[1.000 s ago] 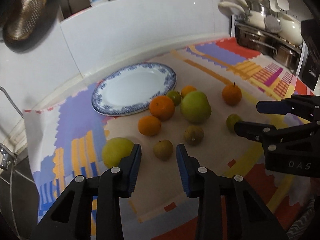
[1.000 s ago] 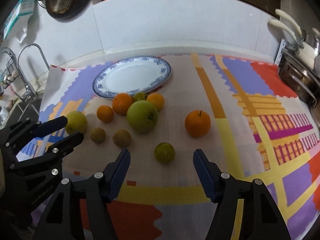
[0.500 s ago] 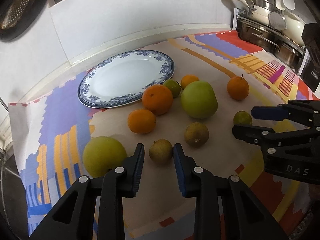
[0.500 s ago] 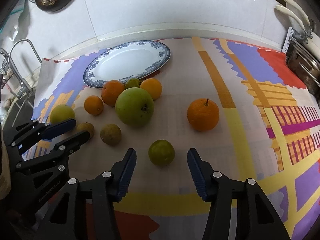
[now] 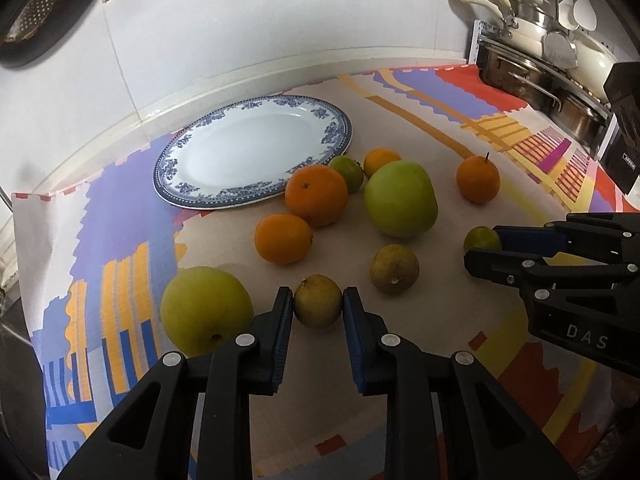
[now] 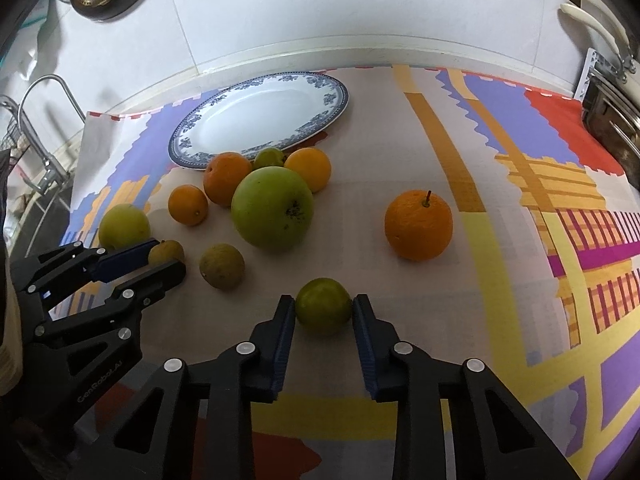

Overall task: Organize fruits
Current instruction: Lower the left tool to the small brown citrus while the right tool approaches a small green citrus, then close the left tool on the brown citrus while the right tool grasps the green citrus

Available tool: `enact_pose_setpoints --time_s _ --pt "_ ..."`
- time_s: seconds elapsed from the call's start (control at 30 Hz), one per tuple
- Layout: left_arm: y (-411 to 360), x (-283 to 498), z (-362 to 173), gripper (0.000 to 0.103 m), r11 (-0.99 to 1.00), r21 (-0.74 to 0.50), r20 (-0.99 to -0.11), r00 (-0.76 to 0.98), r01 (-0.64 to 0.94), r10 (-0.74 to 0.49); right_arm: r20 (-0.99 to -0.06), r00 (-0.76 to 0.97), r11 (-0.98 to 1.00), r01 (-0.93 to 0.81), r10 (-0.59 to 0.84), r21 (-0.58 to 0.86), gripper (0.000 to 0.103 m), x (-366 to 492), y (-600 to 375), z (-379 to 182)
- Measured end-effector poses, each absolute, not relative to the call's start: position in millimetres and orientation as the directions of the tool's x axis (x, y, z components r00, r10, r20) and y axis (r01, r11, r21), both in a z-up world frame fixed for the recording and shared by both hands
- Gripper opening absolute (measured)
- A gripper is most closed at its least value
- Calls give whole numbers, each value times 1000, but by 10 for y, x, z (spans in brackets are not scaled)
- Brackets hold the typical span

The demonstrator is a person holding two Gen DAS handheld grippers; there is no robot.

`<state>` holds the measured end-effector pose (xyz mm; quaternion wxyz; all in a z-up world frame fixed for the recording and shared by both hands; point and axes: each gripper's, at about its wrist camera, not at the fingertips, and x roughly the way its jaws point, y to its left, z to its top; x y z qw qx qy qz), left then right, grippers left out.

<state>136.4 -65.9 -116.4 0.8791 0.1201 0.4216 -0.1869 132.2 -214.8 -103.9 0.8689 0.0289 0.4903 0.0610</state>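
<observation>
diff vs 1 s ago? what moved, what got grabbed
Both closed in. Left hand-held gripper has just shut on the small brown fruit; right hand-held gripper has just shut on the small green fruit. Both fruits still sit on the cloth. Plate and other fruit unmoved.

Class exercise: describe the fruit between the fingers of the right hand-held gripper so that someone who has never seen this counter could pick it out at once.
Start at the blue-patterned plate at the back of the colourful cloth and come forward past the big green apple. Nearest the front edge, the small green fruit sits alone, clamped in the right hand-held gripper. It is smooth and bright green, unlike the dull brownish fruit to its left.
</observation>
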Motion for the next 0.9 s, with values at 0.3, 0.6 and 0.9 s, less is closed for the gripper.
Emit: enact_pose_setpoints --time_s 0.3,0.6,0.9 --pt "-622 1292 -1012 26 908 43 -761 602 418 -241 -831 539 990 -98 139 102 30 1259 -2108 -932" --pt "-539 1311 -688 26 921 39 -701 667 387 -251 -776 604 981 -163 180 101 30 1281 -2003 -616" --pt "-446 1578 -395 26 928 46 -642 723 370 -256 -707 671 969 -231 222 85 30 1521 -1871 -296"
